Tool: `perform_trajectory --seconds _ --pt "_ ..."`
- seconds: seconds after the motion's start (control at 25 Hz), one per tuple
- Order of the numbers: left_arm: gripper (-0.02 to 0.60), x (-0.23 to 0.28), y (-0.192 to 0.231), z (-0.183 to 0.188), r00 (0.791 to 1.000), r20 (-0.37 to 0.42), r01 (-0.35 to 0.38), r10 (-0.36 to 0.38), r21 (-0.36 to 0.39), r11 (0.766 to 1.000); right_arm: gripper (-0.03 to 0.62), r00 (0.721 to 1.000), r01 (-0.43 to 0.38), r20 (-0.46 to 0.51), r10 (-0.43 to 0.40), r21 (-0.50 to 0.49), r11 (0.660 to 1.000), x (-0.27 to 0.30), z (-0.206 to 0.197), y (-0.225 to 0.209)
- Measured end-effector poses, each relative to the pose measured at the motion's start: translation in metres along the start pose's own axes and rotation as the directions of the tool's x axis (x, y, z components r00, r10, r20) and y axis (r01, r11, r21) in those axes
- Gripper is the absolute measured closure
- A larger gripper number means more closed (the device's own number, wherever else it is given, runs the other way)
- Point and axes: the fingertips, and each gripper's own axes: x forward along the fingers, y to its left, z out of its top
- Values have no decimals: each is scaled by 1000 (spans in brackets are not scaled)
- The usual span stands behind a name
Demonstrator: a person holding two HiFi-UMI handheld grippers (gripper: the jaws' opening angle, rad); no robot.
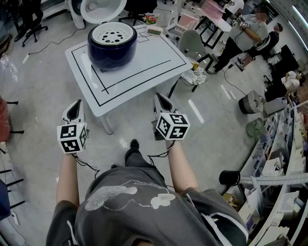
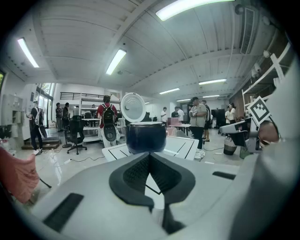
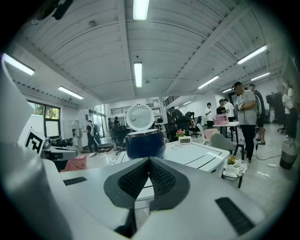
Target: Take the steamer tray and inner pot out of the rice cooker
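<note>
Rice cooker, lid thrown open, stands on the white table with the perforated steamer tray seated in its mouth; the inner pot beneath is hidden. Left gripper and right gripper hover short of the table, both with jaws pressed together on nothing. Likely hazards: a pinch on the thin rim slipping, the tray tipping, or the pot dragging the cooker upward — if nothing steadies it.
</note>
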Motion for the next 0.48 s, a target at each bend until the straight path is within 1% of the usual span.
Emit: perform_trajectory --seconds 0.16,0.36,0.48 --pt "575 -4 0 1 1000 -1 6 -6 -7 1000 566 1000 -10 0 10 -15 1000 -1 5 5" --pt "575 -7 10 14 999 34 -1 1 7 1000 566 1000 -21 22 21 -37 999 0 17 12" --pt "575 -14 12 12 999 34 5 -5 -14 1000 566 999 -22 25 23 -42 999 -2 19 17"
